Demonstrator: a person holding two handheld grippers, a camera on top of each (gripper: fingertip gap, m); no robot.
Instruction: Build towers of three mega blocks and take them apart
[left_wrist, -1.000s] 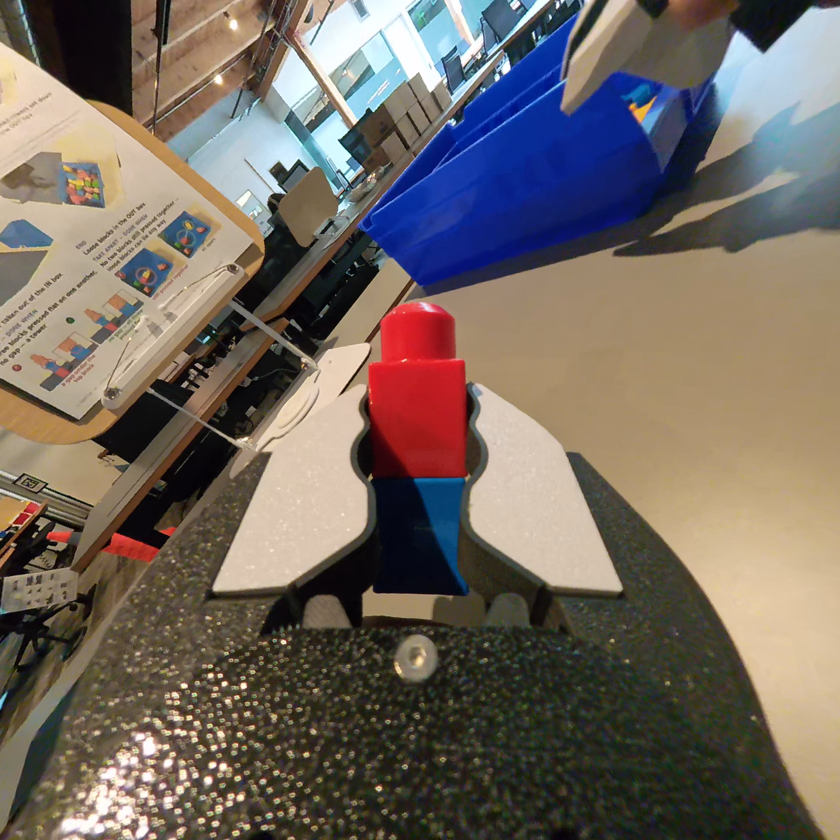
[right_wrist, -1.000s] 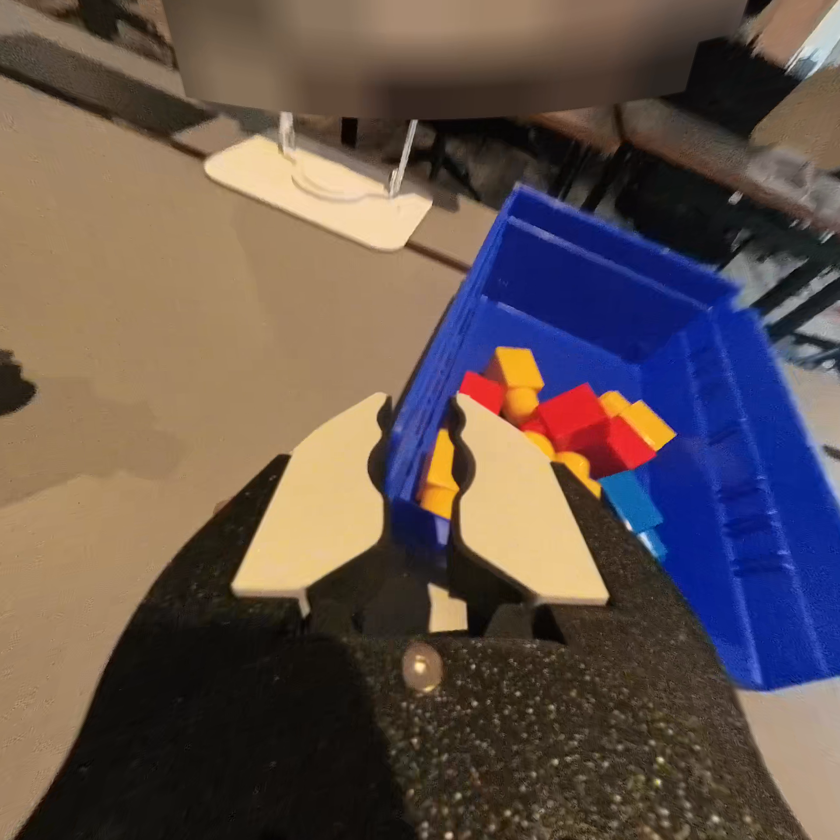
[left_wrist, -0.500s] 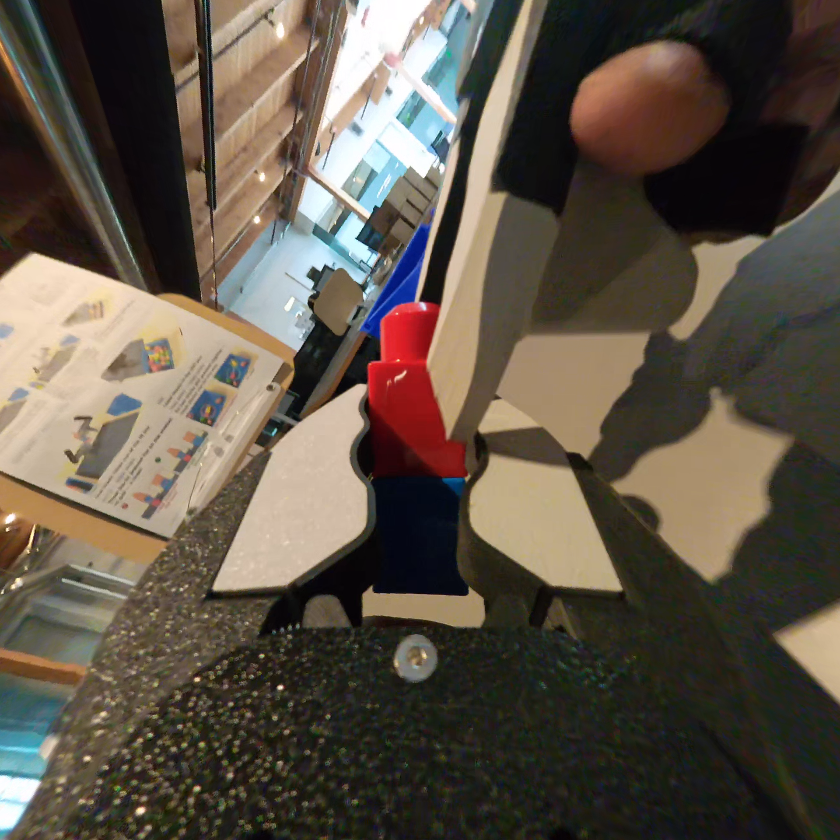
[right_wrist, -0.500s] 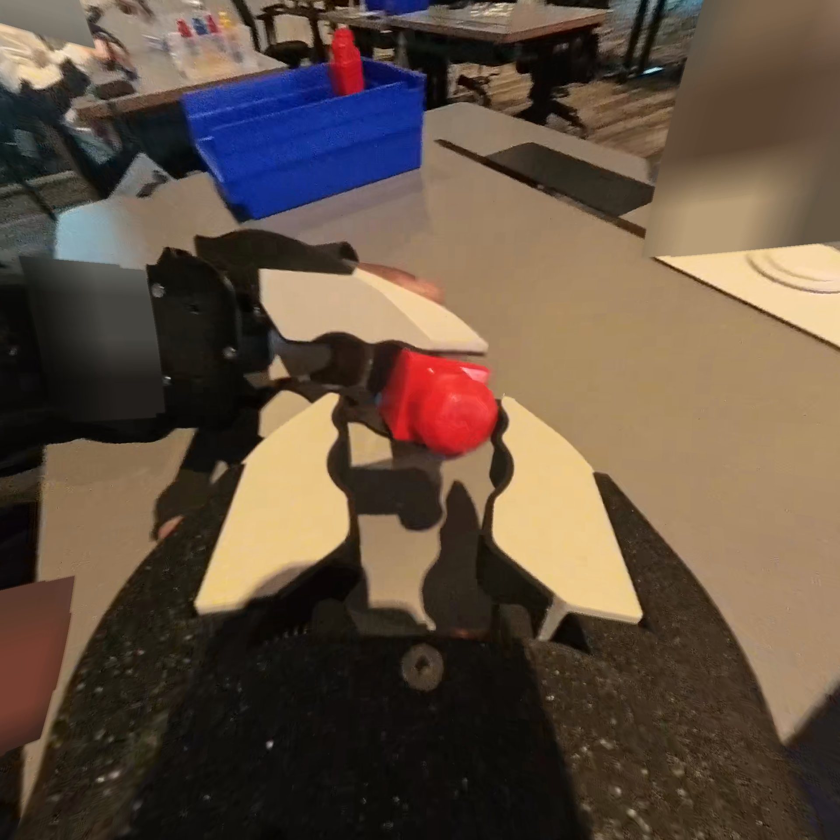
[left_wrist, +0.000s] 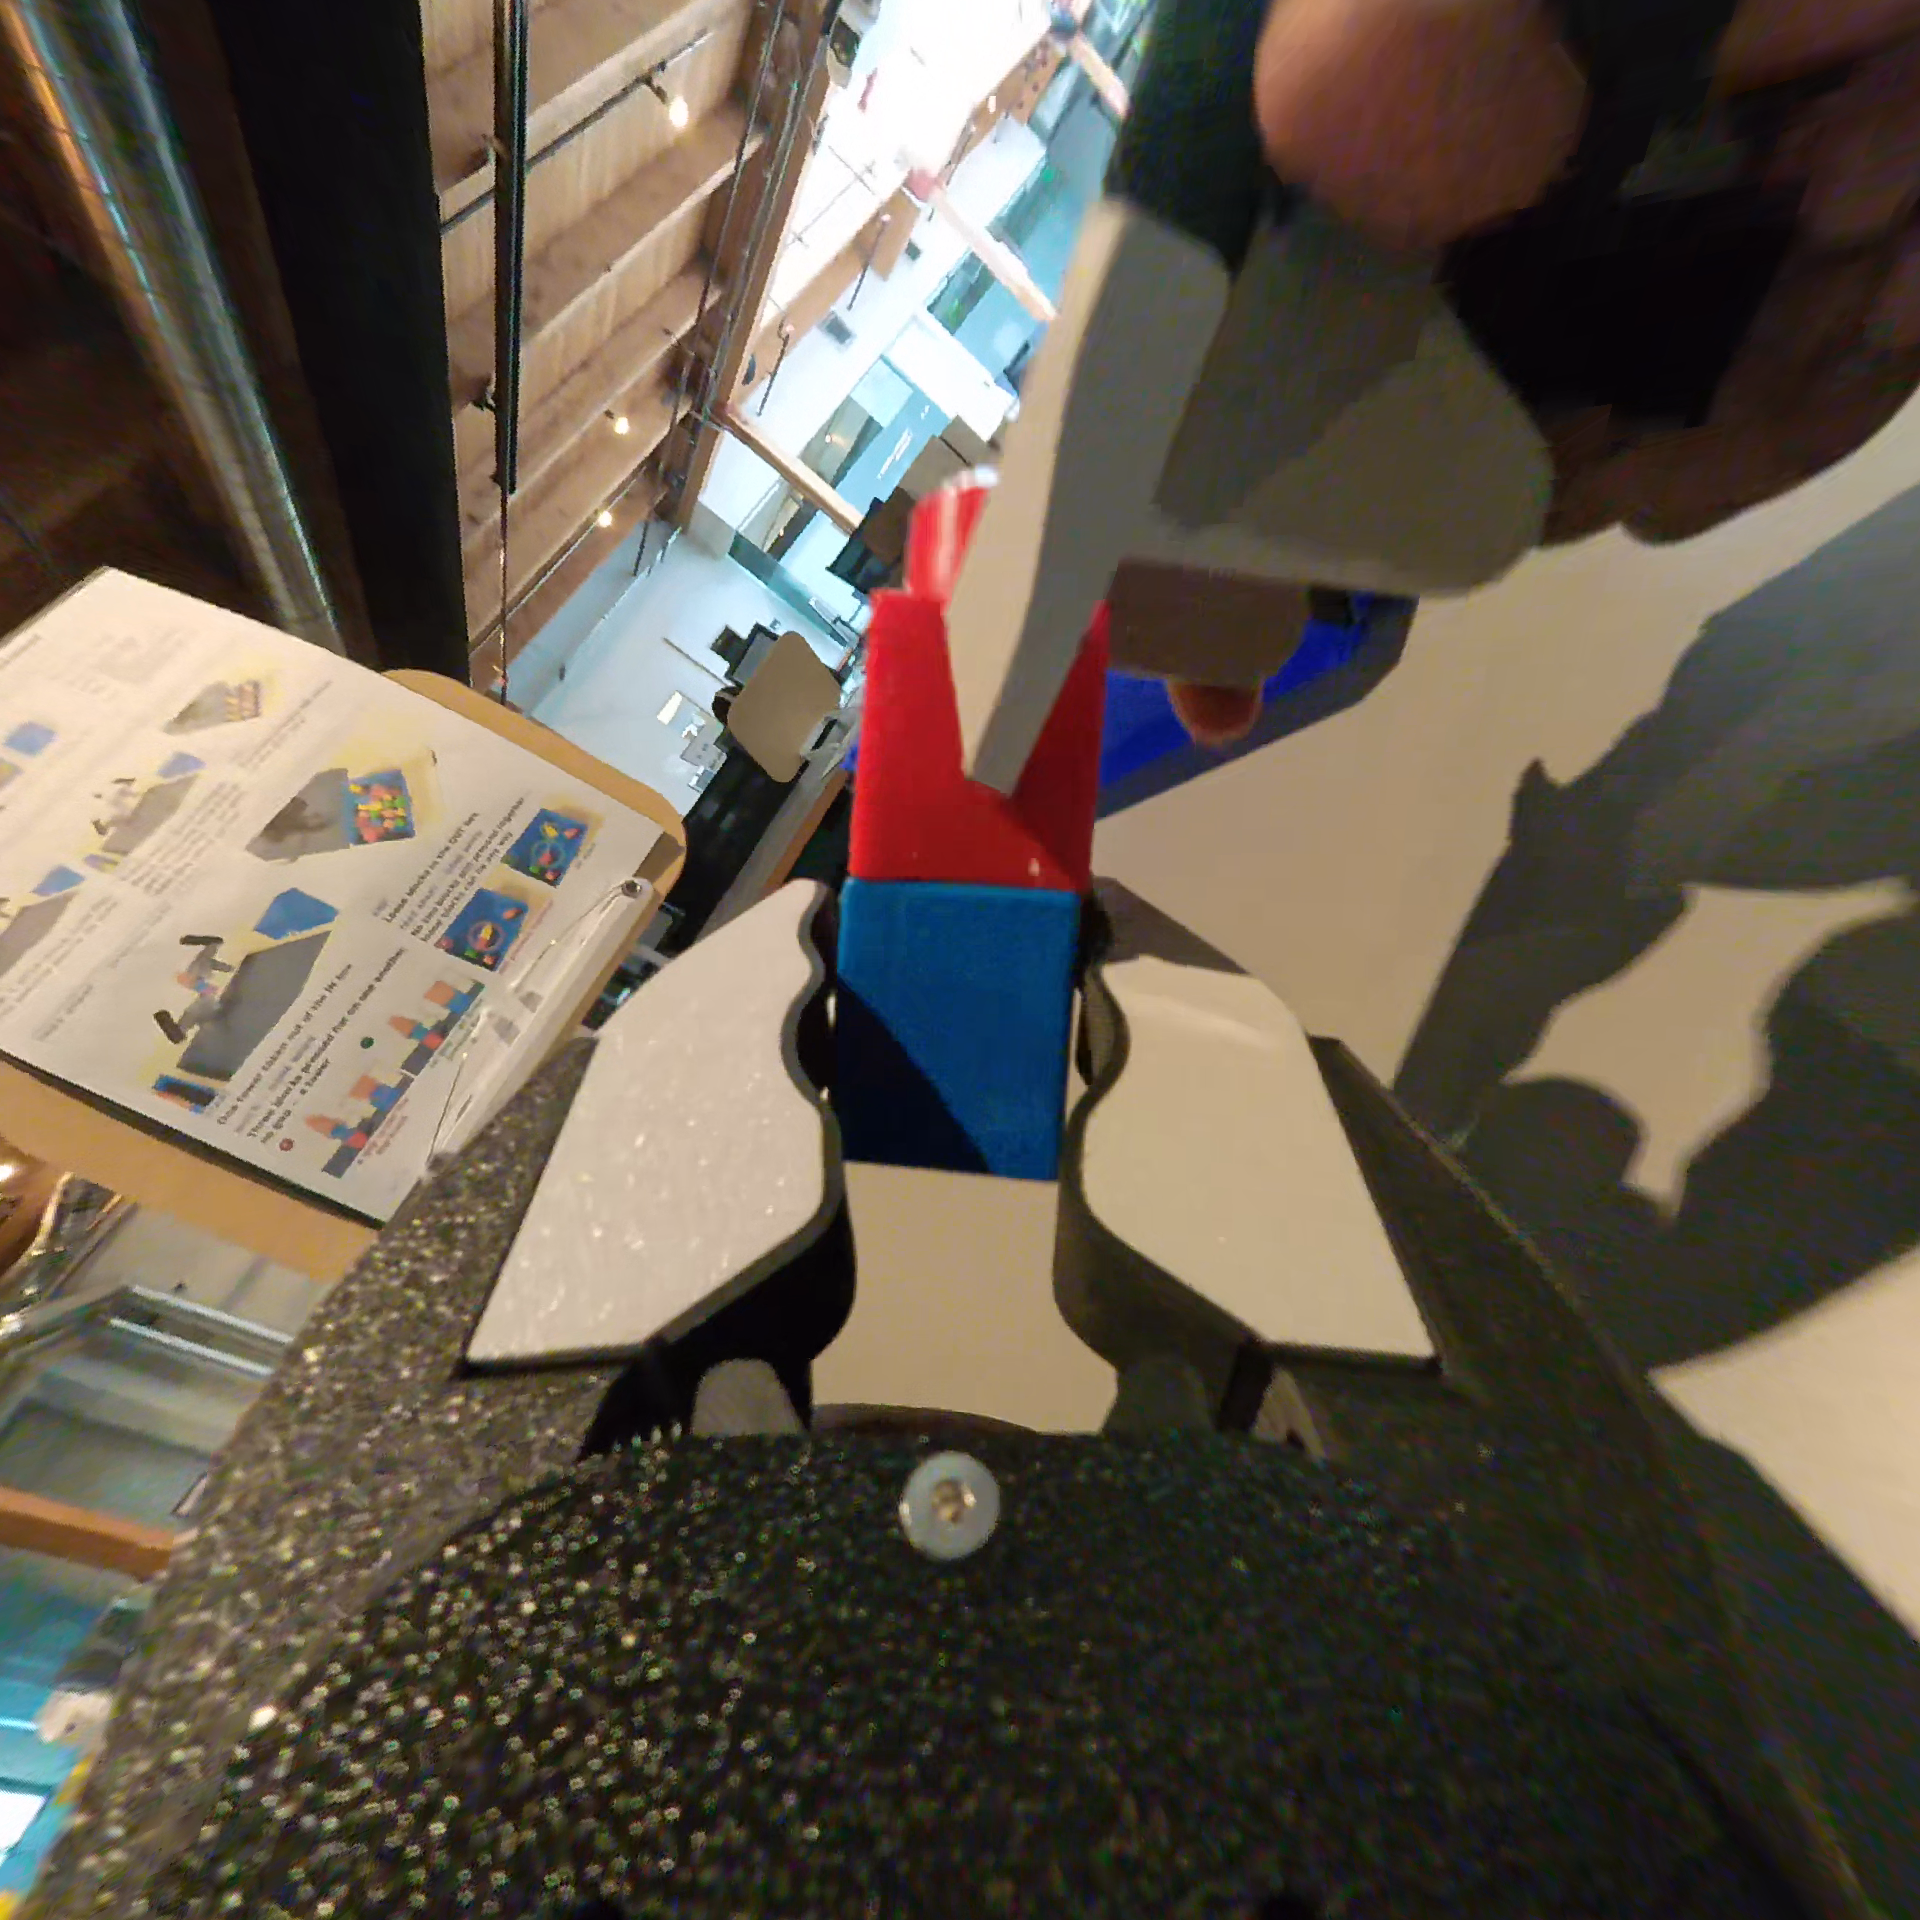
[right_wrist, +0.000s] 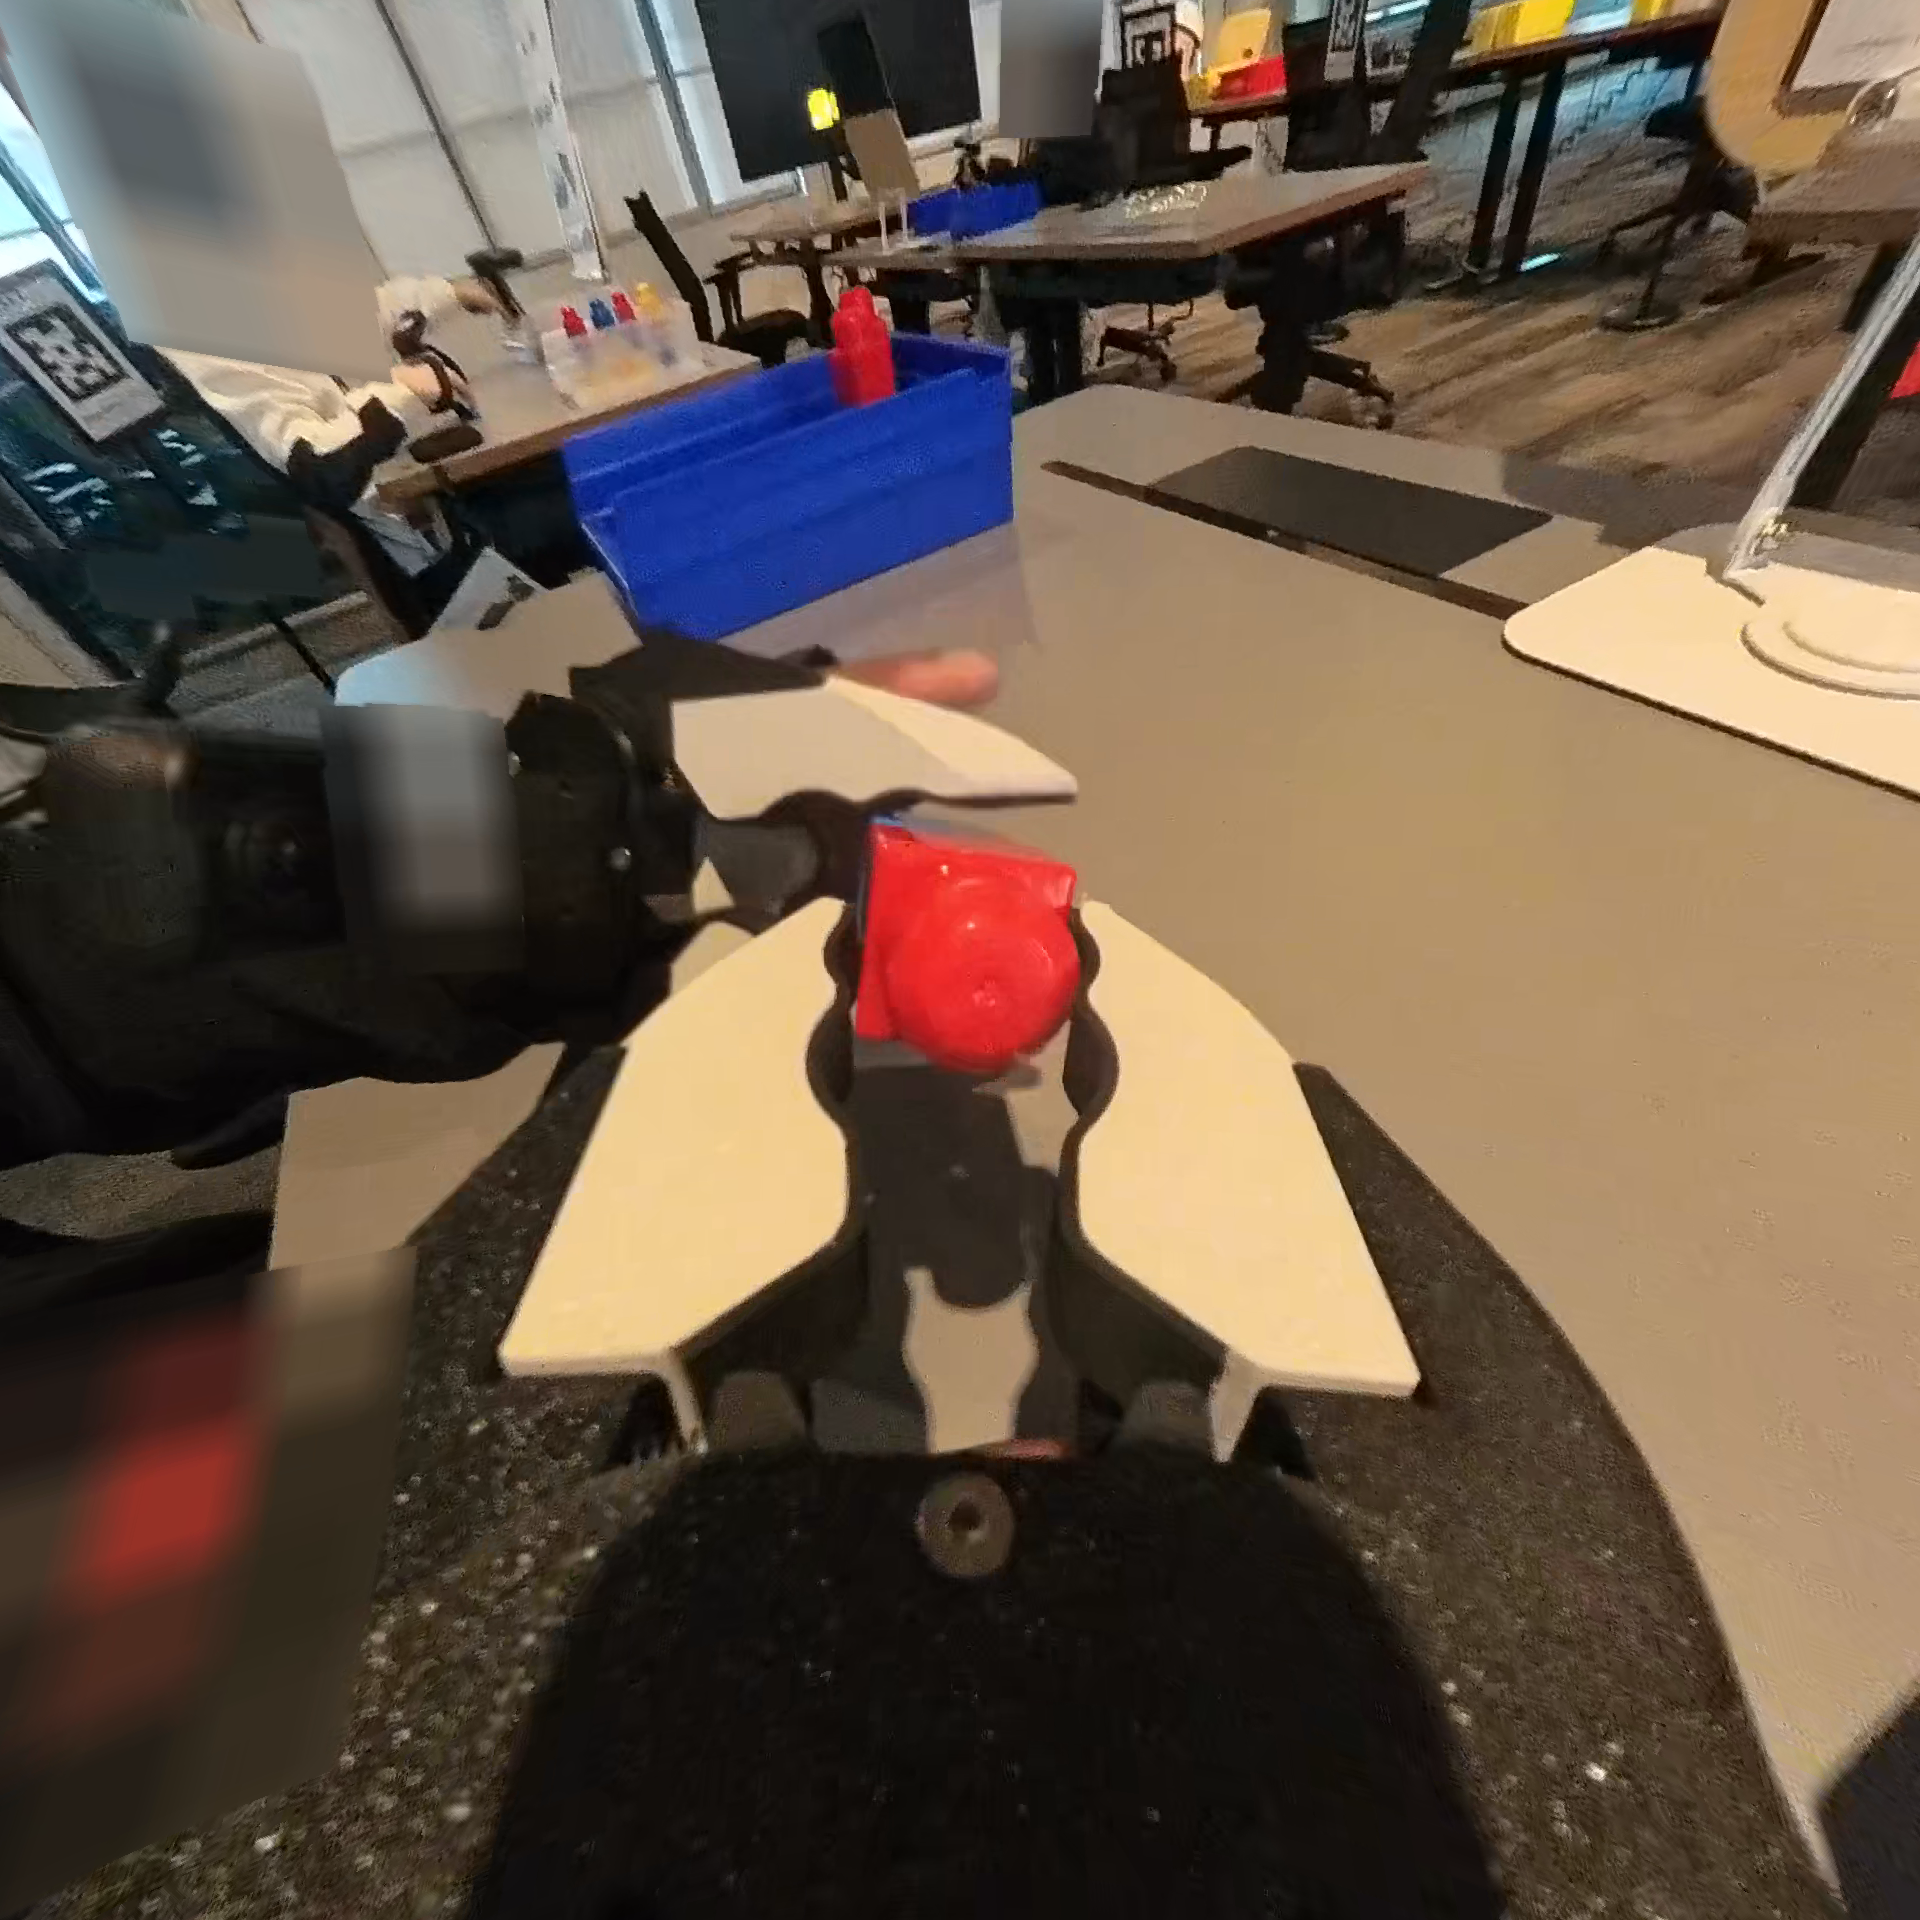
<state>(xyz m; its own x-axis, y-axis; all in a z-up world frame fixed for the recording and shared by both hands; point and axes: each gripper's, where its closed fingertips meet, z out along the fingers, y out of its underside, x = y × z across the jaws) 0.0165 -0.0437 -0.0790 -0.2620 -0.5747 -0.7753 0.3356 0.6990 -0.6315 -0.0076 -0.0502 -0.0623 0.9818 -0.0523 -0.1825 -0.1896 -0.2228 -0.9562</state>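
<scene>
My left gripper (left_wrist: 956, 914) is shut on a blue block (left_wrist: 956, 1018), held sideways above the grey table. A red block (left_wrist: 914, 790) with a round stud is stacked on the blue one and sticks out past my fingertips. My right gripper (right_wrist: 961, 920) comes in across it and is shut on the red block (right_wrist: 966, 966), one finger on each side. In the left wrist view the right gripper's fingers (left_wrist: 1039, 520) cover part of the red block. In the right wrist view the left gripper's upper finger (right_wrist: 862, 758) shows, and the blue block is almost hidden.
A blue bin (right_wrist: 790, 488) stands farther back on the grey table (right_wrist: 1455, 935), with a red block tower (right_wrist: 860, 358) upright inside. A white stand base (right_wrist: 1714, 665) is at the right. An instruction sheet on a board (left_wrist: 260, 883) stands at the left. My two grippers' fingertips are within a few centimetres of each other.
My right gripper left the bin of loose blocks, came over to the tower and closed on the red block. The stack now sits farther out in my left gripper, at the fingertips.
</scene>
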